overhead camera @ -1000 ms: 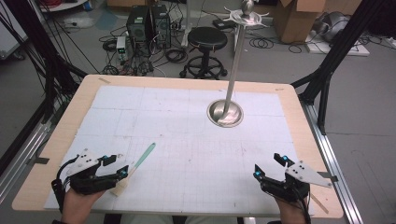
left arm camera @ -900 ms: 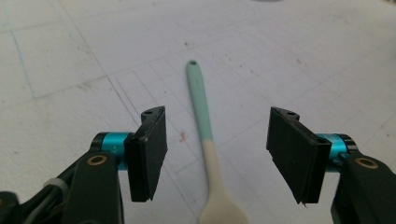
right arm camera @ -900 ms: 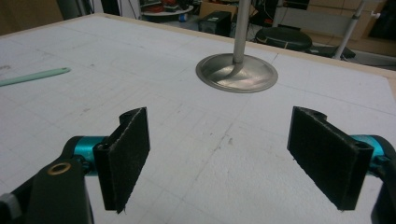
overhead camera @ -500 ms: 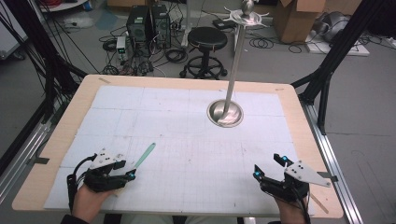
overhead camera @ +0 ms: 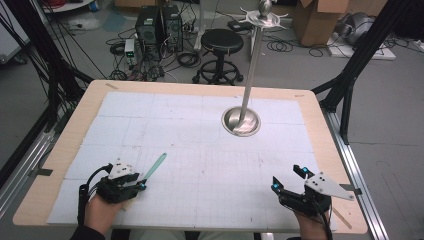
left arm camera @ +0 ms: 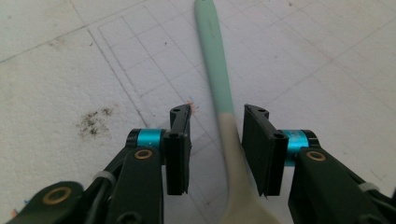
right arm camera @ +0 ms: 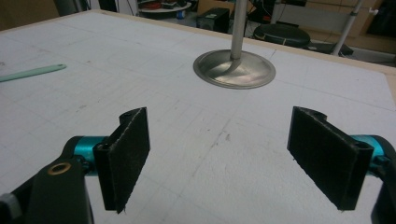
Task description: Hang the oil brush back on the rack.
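Between left claw (left arm camera: 216, 140) pads: spoon (left arm camera: 219, 88)

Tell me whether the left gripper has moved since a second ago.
Yes. The left gripper has slid right, away from the table edge, to straddle the spoon; its jaws have just been closing, not yet pressing.

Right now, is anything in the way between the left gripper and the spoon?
No. The spoon already lies between the jaws of the left gripper, which have just been closing around its handle. The pads are not yet pressing on it, and only bare table mat lies around it.
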The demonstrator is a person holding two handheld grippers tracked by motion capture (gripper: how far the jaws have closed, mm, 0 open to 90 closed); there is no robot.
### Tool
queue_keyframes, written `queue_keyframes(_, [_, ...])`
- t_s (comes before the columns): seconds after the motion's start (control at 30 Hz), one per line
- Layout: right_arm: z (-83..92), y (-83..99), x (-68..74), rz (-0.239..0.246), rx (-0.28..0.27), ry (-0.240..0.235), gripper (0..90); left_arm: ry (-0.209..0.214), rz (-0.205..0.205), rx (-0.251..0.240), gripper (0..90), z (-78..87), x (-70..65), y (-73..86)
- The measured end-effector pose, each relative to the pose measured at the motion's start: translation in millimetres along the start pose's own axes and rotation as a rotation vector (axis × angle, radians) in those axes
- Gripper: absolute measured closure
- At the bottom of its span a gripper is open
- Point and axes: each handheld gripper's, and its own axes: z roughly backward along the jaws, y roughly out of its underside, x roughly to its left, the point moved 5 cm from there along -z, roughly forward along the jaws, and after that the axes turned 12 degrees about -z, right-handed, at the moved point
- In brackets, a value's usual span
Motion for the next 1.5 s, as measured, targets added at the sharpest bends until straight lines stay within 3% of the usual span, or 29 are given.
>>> queue_keyframes(0.1, [0.4,0.0,0.5,0.004,0.001,-0.001,19.7,0.011,-0.010,0.003,70.1,-0.7,-1.2,-1.2])
queue_keyframes(0.37, [2.0,-0.6,1.4,0.014,-0.003,-0.003,19.7,0.026,0.027,0.000,80.3,-3.3,1.8,-2.5])
queue_keyframes(0.93, [2.7,-0.7,2.4,0.020,-0.006,-0.007,19.7,0.042,0.054,-0.008,81.8,-1.9,3.8,-2.6])
queue_keyframes(1.03, [3.0,-0.6,2.6,0.022,-0.005,-0.010,19.8,0.046,0.061,-0.031,82.0,1.2,4.8,-3.7])
queue_keyframes(1.13, [3.1,-0.8,2.7,0.021,-0.007,-0.011,19.8,0.042,0.101,-0.094,82.0,9.1,9.3,-6.3])
queue_keyframes(1.5, [3.5,-1.1,3.1,0.012,-0.010,-0.014,19.8,0.064,0.134,-0.184,82.0,19.6,13.2,-10.5])
